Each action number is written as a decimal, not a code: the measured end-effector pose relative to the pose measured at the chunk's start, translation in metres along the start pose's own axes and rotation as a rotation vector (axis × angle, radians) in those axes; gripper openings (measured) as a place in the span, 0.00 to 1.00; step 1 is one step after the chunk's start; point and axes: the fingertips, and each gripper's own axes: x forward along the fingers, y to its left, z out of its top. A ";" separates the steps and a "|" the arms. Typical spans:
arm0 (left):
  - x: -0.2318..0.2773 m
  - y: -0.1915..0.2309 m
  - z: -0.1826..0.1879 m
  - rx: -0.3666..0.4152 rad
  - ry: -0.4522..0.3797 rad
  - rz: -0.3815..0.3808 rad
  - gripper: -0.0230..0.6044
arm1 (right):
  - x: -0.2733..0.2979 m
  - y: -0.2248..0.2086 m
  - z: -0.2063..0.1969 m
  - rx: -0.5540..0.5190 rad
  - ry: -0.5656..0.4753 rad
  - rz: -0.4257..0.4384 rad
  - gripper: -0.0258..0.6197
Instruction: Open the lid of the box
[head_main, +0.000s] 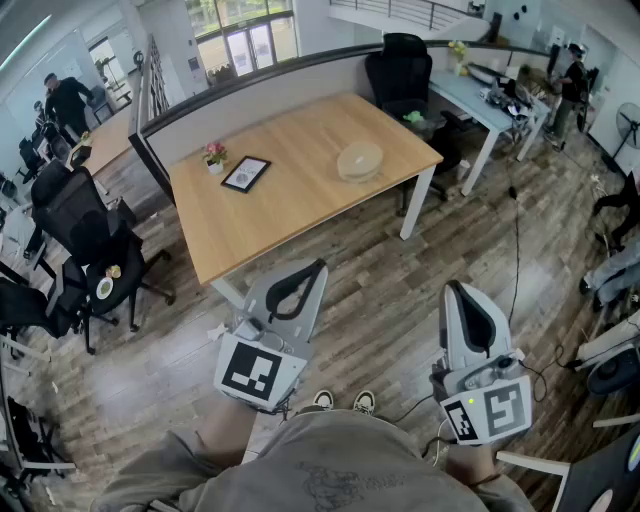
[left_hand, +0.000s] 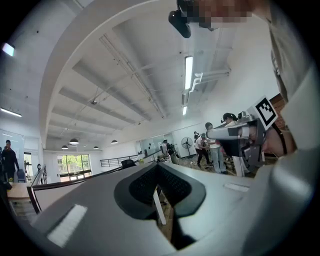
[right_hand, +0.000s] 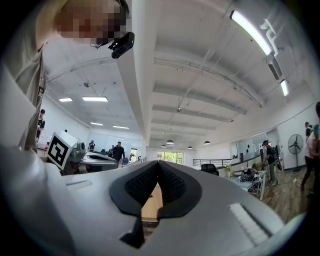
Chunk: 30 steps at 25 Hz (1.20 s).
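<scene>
The box (head_main: 359, 160) is a round, pale, see-through container with its lid on, standing on the right part of the wooden table (head_main: 290, 190). Both grippers are held close to the person's body, over the floor and well short of the table. My left gripper (head_main: 316, 268) points up toward the table's near edge with its jaws shut and nothing in them. My right gripper (head_main: 455, 290) is also shut and empty. The left gripper view shows the pads (left_hand: 150, 185) meeting; the right gripper view shows its pads (right_hand: 172, 182) together, with a strip of tabletop beyond.
A framed picture (head_main: 246, 173) and a small flower pot (head_main: 214, 155) sit on the table's left part. Black office chairs (head_main: 85, 235) stand to the left and one (head_main: 404, 70) behind the table. A cable (head_main: 516, 240) runs across the wooden floor at right. People stand in the background.
</scene>
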 end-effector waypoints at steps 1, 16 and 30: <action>0.000 0.000 0.001 0.003 0.000 -0.001 0.04 | 0.000 -0.001 0.003 0.018 -0.012 0.001 0.05; 0.021 -0.007 0.002 -0.018 0.001 0.007 0.04 | -0.002 -0.039 -0.012 0.042 0.017 -0.029 0.06; 0.052 -0.021 -0.020 -0.031 0.023 0.088 0.42 | -0.015 -0.097 -0.036 0.043 0.003 -0.097 0.35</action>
